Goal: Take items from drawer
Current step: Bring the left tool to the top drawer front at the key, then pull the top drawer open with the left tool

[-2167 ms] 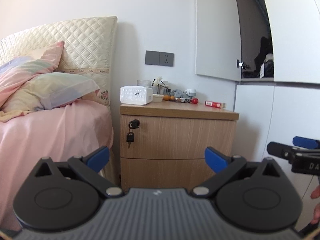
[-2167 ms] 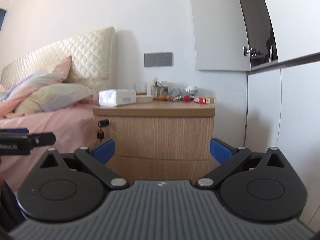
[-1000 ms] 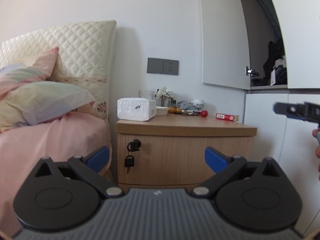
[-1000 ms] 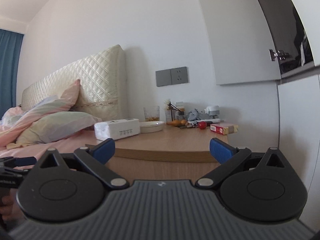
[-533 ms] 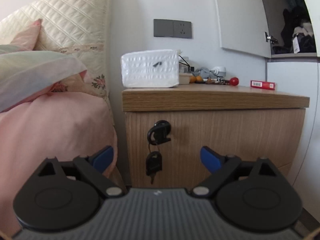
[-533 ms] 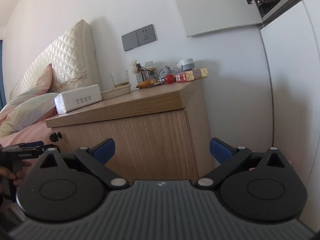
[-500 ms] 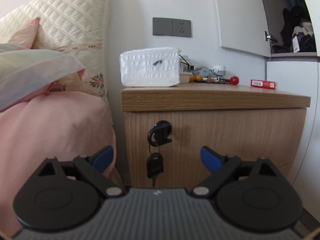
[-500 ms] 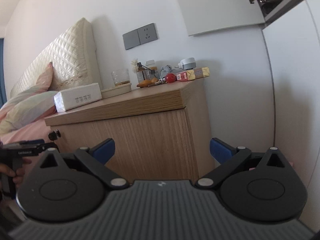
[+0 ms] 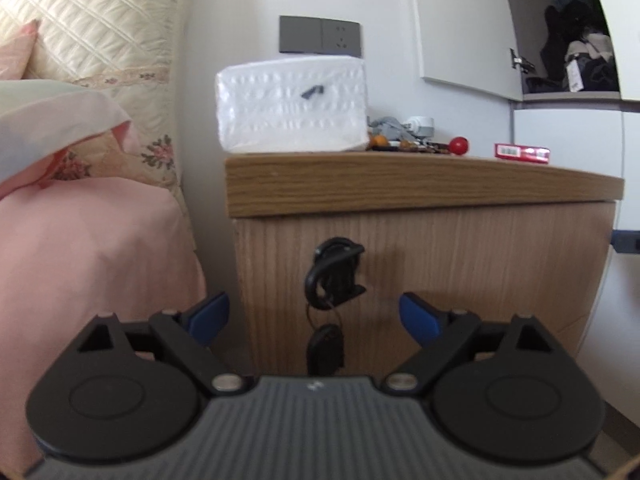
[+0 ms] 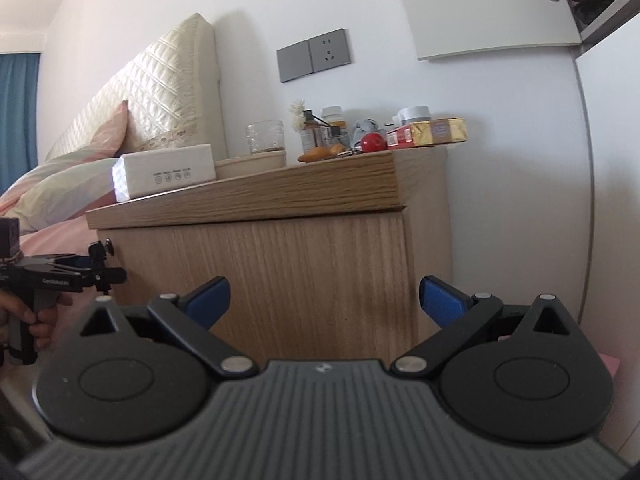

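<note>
Wood-grain nightstand (image 9: pixel 420 196) stands beside a pink-sheeted bed (image 9: pixel 92 248), its top drawer (image 9: pixel 460 268) closed, a key (image 9: pixel 334 276) in the lock. On top: white box (image 9: pixel 292 104) at ten o'clock, red packet (image 9: pixel 522 153) at two. Left gripper (image 9: pixel 314 316) gapes wide before the key; right gripper (image 10: pixel 324 300) wide, empty.

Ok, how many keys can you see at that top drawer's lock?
2: one black-headed key in the lock on the wooden drawer front, one black-headed key dangling below it on a ring. More could hide behind them.
</note>
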{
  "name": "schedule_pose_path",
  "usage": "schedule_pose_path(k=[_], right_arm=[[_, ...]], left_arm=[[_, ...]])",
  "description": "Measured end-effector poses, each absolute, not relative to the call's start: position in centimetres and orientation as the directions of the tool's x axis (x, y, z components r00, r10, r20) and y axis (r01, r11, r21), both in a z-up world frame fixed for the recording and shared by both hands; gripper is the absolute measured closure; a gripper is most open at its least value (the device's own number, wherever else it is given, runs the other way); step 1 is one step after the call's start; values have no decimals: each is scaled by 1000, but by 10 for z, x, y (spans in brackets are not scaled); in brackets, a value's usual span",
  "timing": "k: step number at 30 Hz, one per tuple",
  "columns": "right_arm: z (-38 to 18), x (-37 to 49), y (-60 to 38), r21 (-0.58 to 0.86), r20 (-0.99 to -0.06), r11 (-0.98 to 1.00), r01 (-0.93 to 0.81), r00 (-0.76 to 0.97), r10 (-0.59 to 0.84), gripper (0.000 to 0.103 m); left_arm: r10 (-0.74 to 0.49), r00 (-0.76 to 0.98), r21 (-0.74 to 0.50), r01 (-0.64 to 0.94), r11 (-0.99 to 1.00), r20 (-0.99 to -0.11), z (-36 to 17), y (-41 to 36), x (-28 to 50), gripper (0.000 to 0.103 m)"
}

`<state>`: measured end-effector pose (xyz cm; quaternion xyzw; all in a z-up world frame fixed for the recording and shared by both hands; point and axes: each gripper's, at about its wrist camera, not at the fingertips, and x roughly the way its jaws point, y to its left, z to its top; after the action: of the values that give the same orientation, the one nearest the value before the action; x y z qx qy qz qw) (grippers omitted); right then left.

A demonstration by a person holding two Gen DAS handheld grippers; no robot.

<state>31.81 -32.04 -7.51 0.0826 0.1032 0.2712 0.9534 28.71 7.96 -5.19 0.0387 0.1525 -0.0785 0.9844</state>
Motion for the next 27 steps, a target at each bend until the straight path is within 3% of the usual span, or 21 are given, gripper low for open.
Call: schedule_pose_path(k=[12,15,18,27], right_arm=[[-73,325,-319,230,-122,842,-487,844,522,2],[-73,328,-320,239,-138,850,-470,850,509,13],[-73,330,-322,247,-144,849,-468,848,510,16],[-74,328,-322,203,-156,842,-500,833,531,15]], left_arm=[[-198,928,32,219,975,-315,-52,82,297,8],[-206,924,14,223,975,-323,-51,83,299,8],[-206,923,12,221,975,-325,-51,83,298,8],[-198,925,17,215,976,-323,-50,82,297,10]])
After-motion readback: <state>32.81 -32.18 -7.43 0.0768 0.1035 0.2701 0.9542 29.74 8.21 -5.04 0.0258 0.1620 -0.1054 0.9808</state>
